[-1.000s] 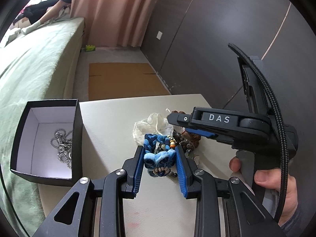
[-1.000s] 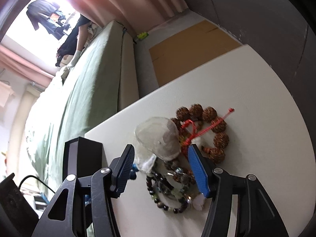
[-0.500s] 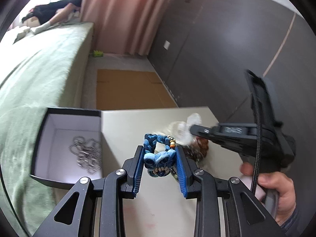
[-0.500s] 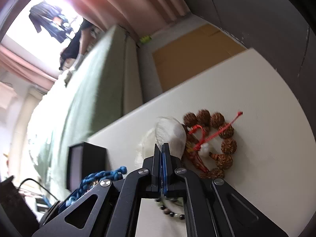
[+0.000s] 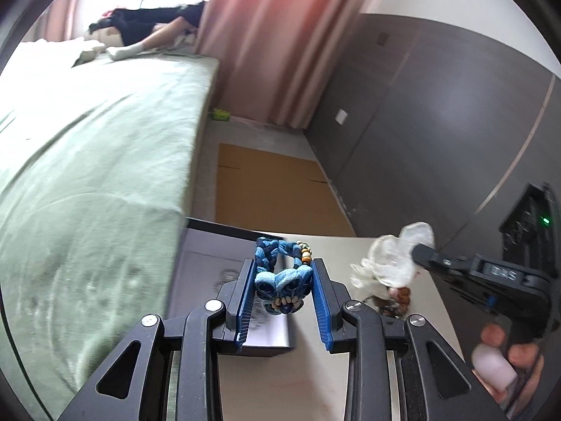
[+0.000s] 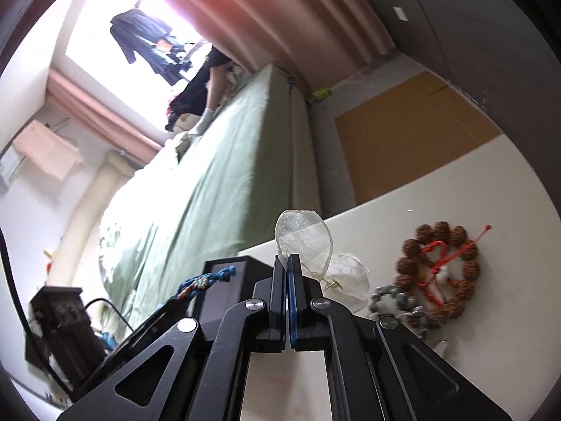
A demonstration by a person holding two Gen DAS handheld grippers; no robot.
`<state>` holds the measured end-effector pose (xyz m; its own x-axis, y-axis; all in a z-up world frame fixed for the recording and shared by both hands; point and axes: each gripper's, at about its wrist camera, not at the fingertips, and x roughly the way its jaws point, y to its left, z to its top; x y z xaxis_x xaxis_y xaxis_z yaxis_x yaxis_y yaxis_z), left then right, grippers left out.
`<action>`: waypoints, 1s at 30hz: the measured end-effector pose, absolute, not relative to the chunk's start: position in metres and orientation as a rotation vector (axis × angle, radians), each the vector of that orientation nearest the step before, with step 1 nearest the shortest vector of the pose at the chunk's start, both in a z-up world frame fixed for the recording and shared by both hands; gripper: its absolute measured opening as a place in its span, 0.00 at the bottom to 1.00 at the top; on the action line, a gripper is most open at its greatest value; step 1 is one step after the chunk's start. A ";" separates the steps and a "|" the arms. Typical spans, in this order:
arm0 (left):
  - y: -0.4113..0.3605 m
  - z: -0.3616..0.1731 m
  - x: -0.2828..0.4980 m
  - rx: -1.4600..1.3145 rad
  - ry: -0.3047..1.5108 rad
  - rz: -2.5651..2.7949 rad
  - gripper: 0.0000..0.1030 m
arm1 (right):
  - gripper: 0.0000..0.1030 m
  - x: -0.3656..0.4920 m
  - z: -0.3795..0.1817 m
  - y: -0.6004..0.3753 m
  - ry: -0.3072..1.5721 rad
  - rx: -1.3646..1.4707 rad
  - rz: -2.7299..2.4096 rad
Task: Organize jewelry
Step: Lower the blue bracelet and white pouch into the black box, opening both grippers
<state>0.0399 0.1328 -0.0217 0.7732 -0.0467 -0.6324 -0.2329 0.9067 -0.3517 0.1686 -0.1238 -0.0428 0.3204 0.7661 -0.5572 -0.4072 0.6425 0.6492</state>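
My left gripper point(image 5: 283, 286) is shut on a blue braided bracelet point(image 5: 282, 279) with wooden beads and holds it above the black jewelry box point(image 5: 224, 242), whose pale inside is blurred. My right gripper point(image 6: 287, 266) is shut on a translucent white petal earring point(image 6: 303, 242), lifted off the table; it also shows in the left wrist view point(image 5: 396, 256). A brown seed-bead bracelet with red cord point(image 6: 438, 273) and a grey bead bracelet point(image 6: 396, 301) lie on the cream table point(image 6: 455, 182). The box also shows in the right wrist view point(image 6: 228, 284).
A green bed point(image 5: 87, 161) runs along the left of the table. Flat cardboard point(image 5: 273, 189) lies on the floor beyond the table's far edge. A dark wall point(image 5: 438, 112) stands to the right.
My left gripper has lifted the blue bracelet and carried it left over the box. My right gripper shut on the white earring and raised it off the pile.
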 end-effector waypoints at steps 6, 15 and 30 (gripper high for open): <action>0.156 -0.028 0.031 -0.492 0.697 0.153 0.31 | 0.03 0.153 -0.029 -0.106 0.939 0.434 0.880; 0.176 -0.028 0.030 -0.563 0.681 0.184 0.31 | 0.03 0.140 -0.014 -0.061 0.932 0.401 0.986; 0.184 -0.031 0.030 -0.594 0.692 0.186 0.31 | 0.46 0.155 -0.058 -0.028 1.109 0.303 0.908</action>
